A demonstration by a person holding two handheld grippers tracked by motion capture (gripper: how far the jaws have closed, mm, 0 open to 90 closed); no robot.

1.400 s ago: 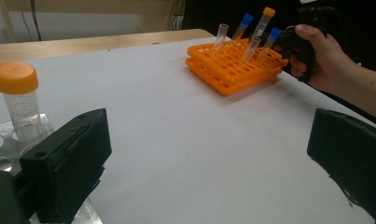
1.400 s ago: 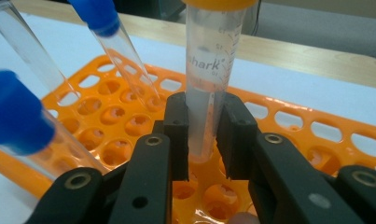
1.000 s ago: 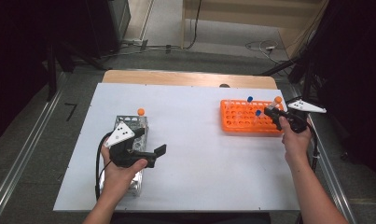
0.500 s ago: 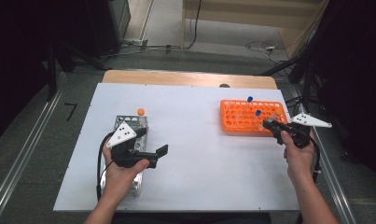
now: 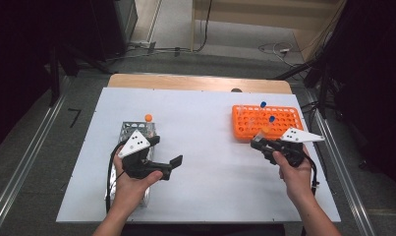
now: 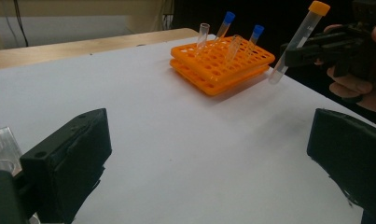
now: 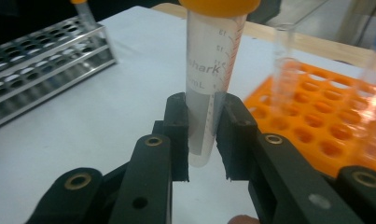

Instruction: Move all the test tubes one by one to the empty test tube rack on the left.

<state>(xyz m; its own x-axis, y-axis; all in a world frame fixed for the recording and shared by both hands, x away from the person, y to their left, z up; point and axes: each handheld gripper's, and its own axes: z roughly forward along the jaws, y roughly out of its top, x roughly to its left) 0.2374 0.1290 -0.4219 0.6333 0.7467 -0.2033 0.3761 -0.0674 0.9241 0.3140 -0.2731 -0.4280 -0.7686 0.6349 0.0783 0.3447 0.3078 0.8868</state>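
Tube (image 7: 212, 84) stands clamped upright between the right gripper's (image 7: 203, 140) jaws.

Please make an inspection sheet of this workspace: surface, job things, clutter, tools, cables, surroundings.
Surface: white table, bare in the middle.
Job's things: orange-capped tube held above the table; orange rack with two blue-capped tubes and uncapped ones; metal rack with one orange-capped tube.
Clutter: nothing seen.
Tools: right tool shut on the orange-capped tube; left tool open, empty, beside the metal rack.
Cables: black cable trails from the left tool.
Surroundings: floor cables, dark stands, metal rails.
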